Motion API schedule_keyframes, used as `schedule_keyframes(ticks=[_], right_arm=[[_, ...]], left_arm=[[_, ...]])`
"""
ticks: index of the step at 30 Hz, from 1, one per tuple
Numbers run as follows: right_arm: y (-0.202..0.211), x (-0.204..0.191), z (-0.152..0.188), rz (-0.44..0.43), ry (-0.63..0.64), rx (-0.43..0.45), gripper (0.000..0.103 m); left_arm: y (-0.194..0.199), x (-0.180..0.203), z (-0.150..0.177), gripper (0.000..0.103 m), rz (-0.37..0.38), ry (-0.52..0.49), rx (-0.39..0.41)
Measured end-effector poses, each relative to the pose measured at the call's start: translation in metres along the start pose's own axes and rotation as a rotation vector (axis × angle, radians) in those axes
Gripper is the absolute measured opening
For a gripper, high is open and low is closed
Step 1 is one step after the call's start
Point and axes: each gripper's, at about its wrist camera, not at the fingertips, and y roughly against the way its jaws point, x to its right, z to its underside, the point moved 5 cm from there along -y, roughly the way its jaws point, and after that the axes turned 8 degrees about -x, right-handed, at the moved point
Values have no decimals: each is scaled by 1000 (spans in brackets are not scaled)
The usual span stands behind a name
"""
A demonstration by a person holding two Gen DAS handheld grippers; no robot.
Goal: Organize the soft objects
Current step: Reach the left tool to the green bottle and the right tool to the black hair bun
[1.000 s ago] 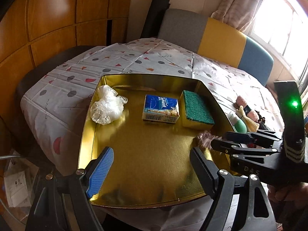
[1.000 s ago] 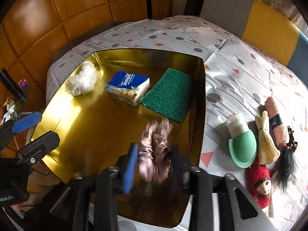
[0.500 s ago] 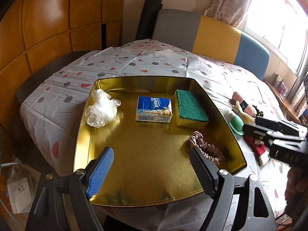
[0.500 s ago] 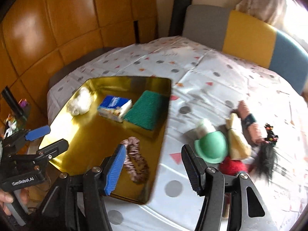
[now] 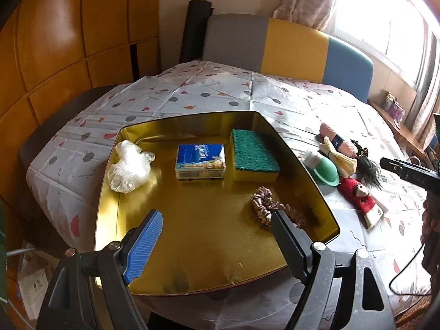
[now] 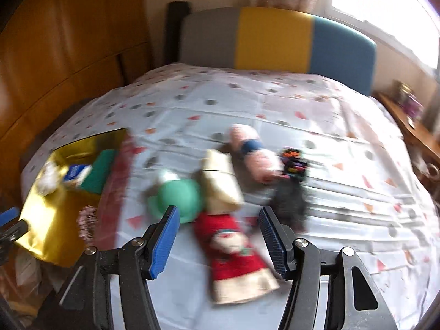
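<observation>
A gold tray [image 5: 214, 236] on the table holds a crumpled plastic bag [image 5: 128, 166], a blue tissue pack [image 5: 200, 161], a green-topped sponge [image 5: 253, 155] and a pink scrunchie [image 5: 268, 205]. My left gripper [image 5: 217, 218] hovers open over the tray's near part, empty. My right gripper [image 6: 218, 216] is open and empty above a red doll [image 6: 232, 250] on the tablecloth. Around the doll lie a green cap [image 6: 177, 196], a cream cloth [image 6: 220, 184], a pink roll [image 6: 251, 151] and a black hair tuft [image 6: 291, 192]. The right wrist view is blurred.
The table wears a white cloth with dots and triangles [image 5: 220, 93]. A grey, yellow and blue seat back [image 5: 288, 46] stands behind it. Wooden panels [image 5: 68, 41] fill the left, and a bright window [image 5: 385, 8] is at the right.
My right gripper let go of the pink scrunchie in the tray, opened, and swung right to above the red doll. My left gripper drifted slightly and stayed open.
</observation>
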Motion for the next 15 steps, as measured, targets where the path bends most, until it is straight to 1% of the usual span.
schedule_keyframes(ticks=[4, 7, 9, 11, 15], right_arm=[[-9, 51, 4, 74, -99, 4, 61], [-14, 86, 13, 112, -183, 10, 61], [-18, 108, 23, 114, -269, 11, 61], [-22, 127, 28, 124, -339, -13, 61], [-18, 146, 32, 109, -422, -11, 62]], left_arm=[[1, 10, -4, 83, -3, -30, 0], [2, 20, -8, 83, -9, -59, 6], [1, 27, -11, 83, -11, -80, 6], [0, 36, -15, 83, -12, -102, 6], [-1, 57, -22, 83, -1, -147, 9]])
